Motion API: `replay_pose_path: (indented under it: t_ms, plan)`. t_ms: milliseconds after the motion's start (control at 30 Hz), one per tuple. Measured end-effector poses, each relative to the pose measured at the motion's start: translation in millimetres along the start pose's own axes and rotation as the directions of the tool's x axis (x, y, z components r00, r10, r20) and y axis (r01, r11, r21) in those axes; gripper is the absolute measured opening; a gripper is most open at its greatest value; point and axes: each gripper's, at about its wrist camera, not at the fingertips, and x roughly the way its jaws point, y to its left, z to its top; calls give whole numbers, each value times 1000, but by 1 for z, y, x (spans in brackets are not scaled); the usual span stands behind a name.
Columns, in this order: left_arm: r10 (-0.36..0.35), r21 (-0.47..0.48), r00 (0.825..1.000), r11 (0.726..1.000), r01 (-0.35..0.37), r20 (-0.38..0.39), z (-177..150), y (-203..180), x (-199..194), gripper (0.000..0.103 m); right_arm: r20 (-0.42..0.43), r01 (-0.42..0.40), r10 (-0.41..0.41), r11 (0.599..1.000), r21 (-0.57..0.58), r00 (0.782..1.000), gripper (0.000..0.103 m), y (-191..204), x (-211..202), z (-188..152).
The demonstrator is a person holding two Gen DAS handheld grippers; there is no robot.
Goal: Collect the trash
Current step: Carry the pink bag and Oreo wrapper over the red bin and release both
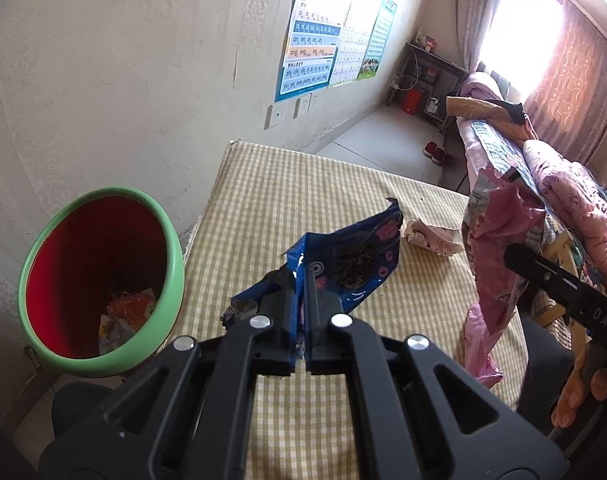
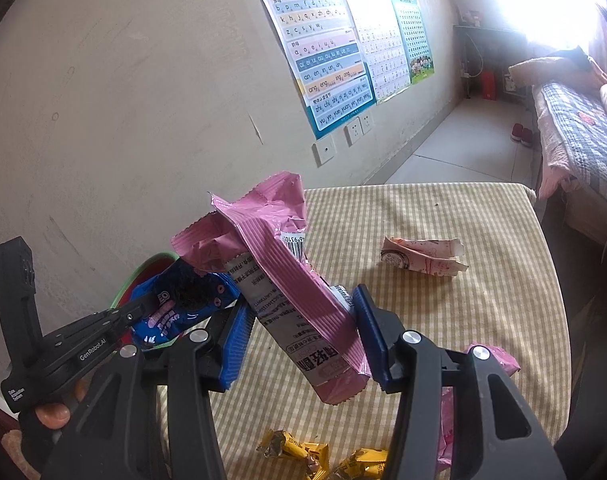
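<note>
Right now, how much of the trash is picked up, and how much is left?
Some litter already lies in the green bin. In hand: the left gripper pinches a blue wrapper, and the right gripper has a pink wrapper between its fingers. Still on the checked table: a crumpled paper carton, yellow candy wrappers and a pink bag.

Three wrappers (image 2: 287,280), two candies (image 2: 295,450), one bin (image 1: 99,280)

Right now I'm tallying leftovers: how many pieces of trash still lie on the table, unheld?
3 visible: a pale crumpled wrapper mid-table, and two yellow candy wrappers at the near edge. Others may hide behind the right gripper.
</note>
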Motion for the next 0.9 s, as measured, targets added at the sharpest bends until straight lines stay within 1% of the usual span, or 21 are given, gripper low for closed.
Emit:
replay_pose_path:
  t_ms: [267, 400, 633, 900]
  plan:
    - [22, -10, 999, 1000, -22, 32, 0, 8, -9, 2, -17, 0, 0, 999, -39, 1000, 48, 16, 5, 0]
    - [47, 0, 998, 999, -47, 29, -1, 12, -9, 2, -32, -8, 6, 999, -52, 999, 48, 23, 10, 0]
    - [49, -19, 998, 999, -49, 30, -3, 21, -10, 2, -55, -18, 14, 997, -71, 998, 48, 34, 18, -2]
    - [72, -33, 997, 997, -71, 21, -4, 31, -6, 2, -109, -45, 35, 994, -94, 993, 48, 50, 31, -11]
